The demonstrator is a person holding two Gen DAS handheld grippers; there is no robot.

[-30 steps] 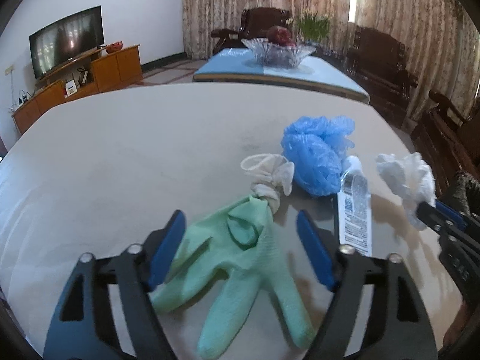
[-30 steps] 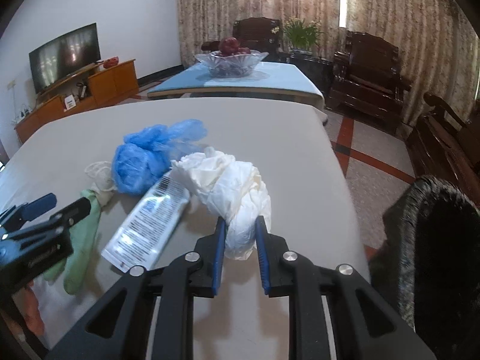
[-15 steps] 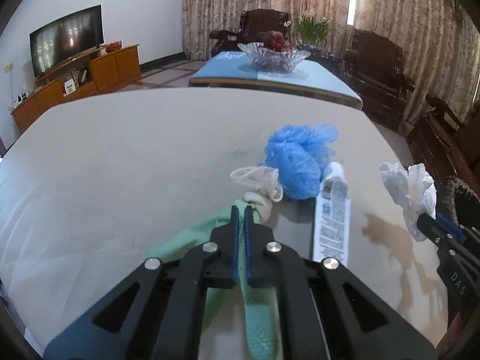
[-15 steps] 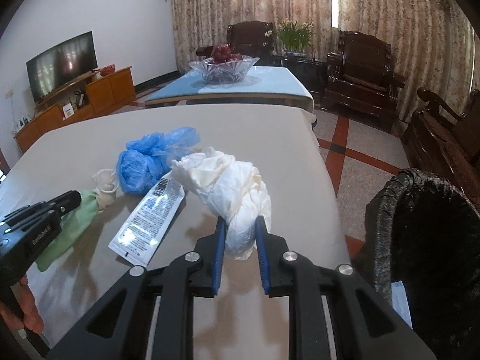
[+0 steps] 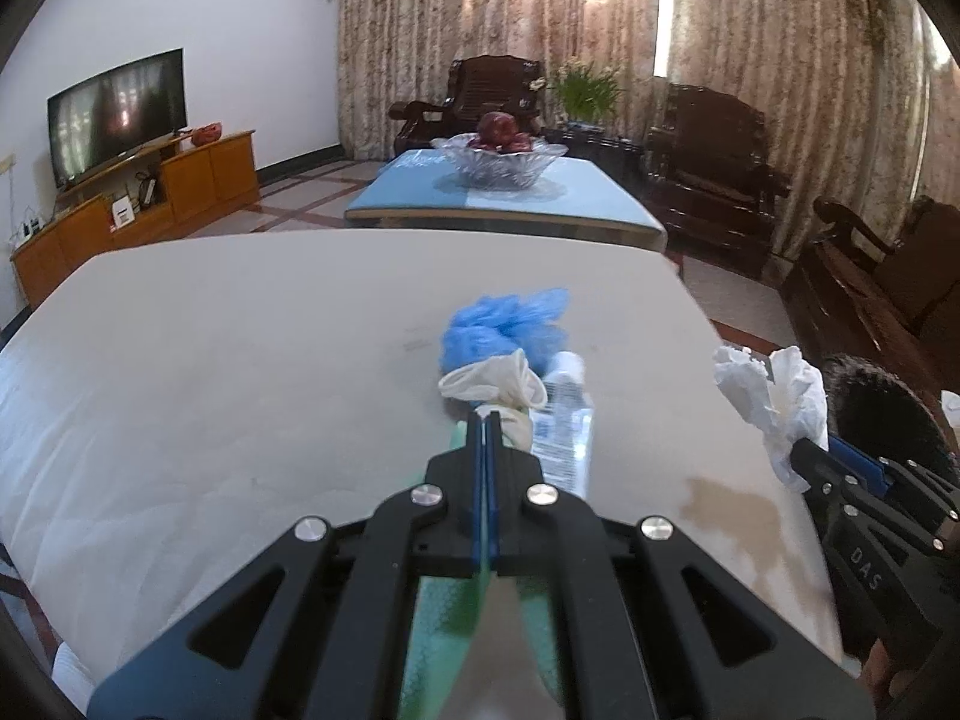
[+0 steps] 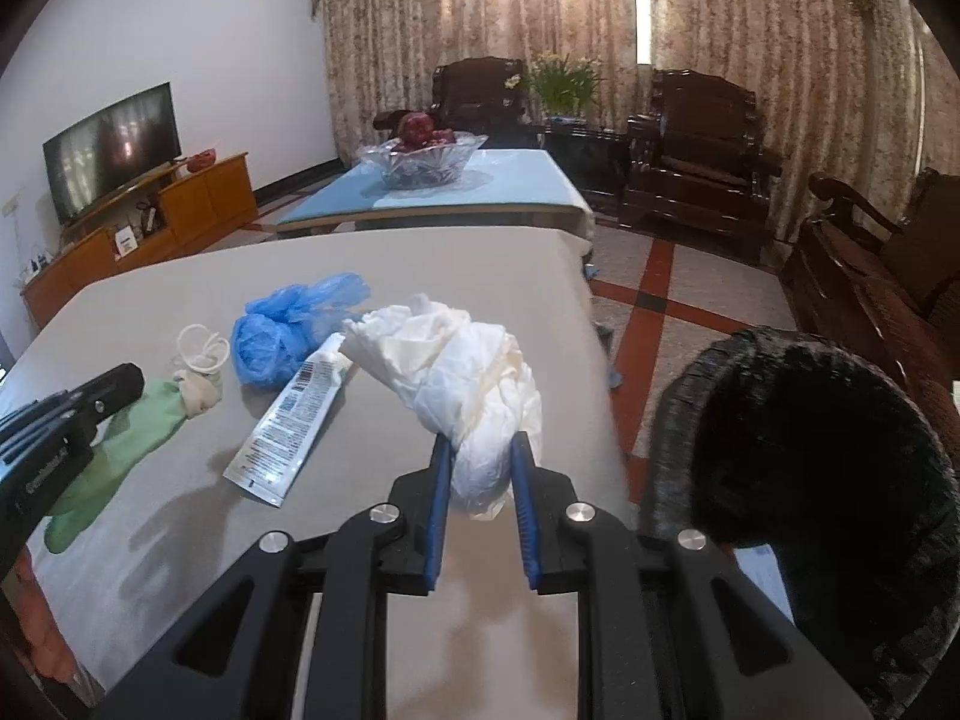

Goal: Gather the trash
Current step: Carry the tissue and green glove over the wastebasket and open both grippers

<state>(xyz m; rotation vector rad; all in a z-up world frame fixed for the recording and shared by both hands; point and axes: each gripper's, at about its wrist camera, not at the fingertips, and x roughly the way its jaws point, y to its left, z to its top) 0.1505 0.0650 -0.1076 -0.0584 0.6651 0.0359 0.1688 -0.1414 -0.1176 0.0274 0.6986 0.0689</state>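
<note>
Over on the big grey table (image 6: 180, 570) both hands are loaded up now, which is the change: a second ago the left gripper (image 5: 485, 420) sat wide open around the green glove (image 6: 114, 450), and since then it's snapped shut on it and lifted, so the glove hangs from the pads with its fingers dangling below. The jaws look pressed flat together with just that thin green fabric between them. The right gripper (image 6: 477, 462) is pinching the crumpled white wad (image 6: 468, 372), jaws only a little apart around the bundle, same as before, and it's been carried toward the black bin (image 6: 810, 480) just off the table's right edge. So I'd say two pieces are about ready to drop. Left on the table: the blue plastic bag (image 6: 288, 330), the squeezed tube (image 6: 294, 414) beside it, and a small knotted whitish glove (image 6: 201, 372).
</note>
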